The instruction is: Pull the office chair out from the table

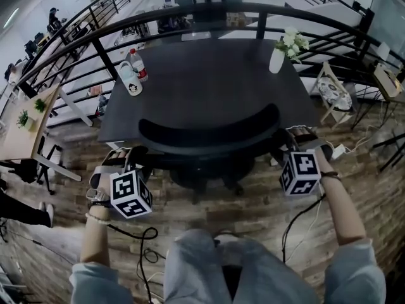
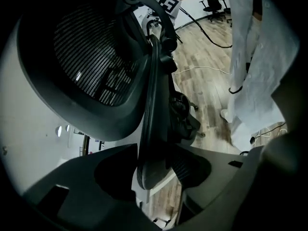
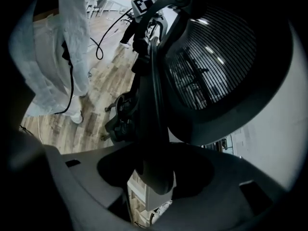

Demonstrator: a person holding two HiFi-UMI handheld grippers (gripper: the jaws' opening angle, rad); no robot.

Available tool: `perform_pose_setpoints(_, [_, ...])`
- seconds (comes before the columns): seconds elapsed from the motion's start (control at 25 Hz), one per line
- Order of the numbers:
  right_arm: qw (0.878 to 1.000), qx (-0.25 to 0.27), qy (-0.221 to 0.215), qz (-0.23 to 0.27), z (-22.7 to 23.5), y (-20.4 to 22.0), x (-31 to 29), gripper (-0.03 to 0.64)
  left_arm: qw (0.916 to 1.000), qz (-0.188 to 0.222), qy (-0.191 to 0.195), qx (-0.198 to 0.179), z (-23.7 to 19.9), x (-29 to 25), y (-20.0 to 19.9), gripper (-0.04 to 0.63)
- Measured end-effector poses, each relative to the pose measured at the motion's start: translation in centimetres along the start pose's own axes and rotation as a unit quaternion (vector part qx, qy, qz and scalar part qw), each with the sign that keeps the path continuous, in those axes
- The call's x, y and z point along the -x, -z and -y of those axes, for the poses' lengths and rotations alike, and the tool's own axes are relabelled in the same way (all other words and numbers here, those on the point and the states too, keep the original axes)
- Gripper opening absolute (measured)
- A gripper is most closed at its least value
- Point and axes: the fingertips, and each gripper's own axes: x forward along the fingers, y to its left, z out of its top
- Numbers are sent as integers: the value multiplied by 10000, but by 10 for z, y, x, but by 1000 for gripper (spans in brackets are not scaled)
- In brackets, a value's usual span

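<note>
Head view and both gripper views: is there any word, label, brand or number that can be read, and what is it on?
No text can be read in any view.
Bottle on the table: red label, print too small to read.
White container beside it: dark round mark, too blurred to read.
Left cube and right cube: black-and-white square patterns, no letters.

Office chair (image 1: 209, 130) seat hidden under table (image 1: 209, 81)
</note>
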Motion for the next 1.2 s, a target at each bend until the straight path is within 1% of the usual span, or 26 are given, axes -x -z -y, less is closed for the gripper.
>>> perform_pose_setpoints(0.08, [9999,97,27,14,0,-3,-6,194,9998,57,56,157,3,-6,-1,209])
perform_pose_setpoints(0.12, [9998,190,56,-17,0,-3,-7,181,9998,68,50,181,4,-8,-2,200])
perform_pose_setpoints(0.16, [9995,304,72,-66,0,-3,-8,173,9999,41,40,129,6,-10,-2,189])
perform_pose_setpoints(0.24, [9989,444,72,-122,-2,-2,-8,166,9998,-130,68,-154,7,-12,0,175])
perform_pose_setpoints(0.32, [9990,422,122,-119,-1,-1,-8,166,9985,-291,172,-439,6,-14,1,164])
perform_pose_setpoints(0.4, [9988,399,255,-112,2,-1,-7,166,9974,-314,249,-598,7,-17,-1,158])
perform_pose_setpoints(0.48, [9985,392,355,-116,3,-3,-8,166,9968,-312,187,-714,7,-21,-1,149])
perform_pose_setpoints(0.64, [9984,367,403,-139,3,-4,-9,166,9972,-263,75,-702,8,-22,-2,143])
perform_pose_setpoints(0.92, [9976,294,521,-361,0,-1,-7,166,9973,-238,-177,-678,8,-23,-4,144])
perform_pose_setpoints(1.04, [9968,330,583,-425,-1,-1,-4,166,9971,-243,-179,-698,11,-21,-4,144])
perform_pose_setpoints(1.2, [9968,250,572,-507,-7,1,2,167,9970,-210,-127,-736,18,-15,-8,143])
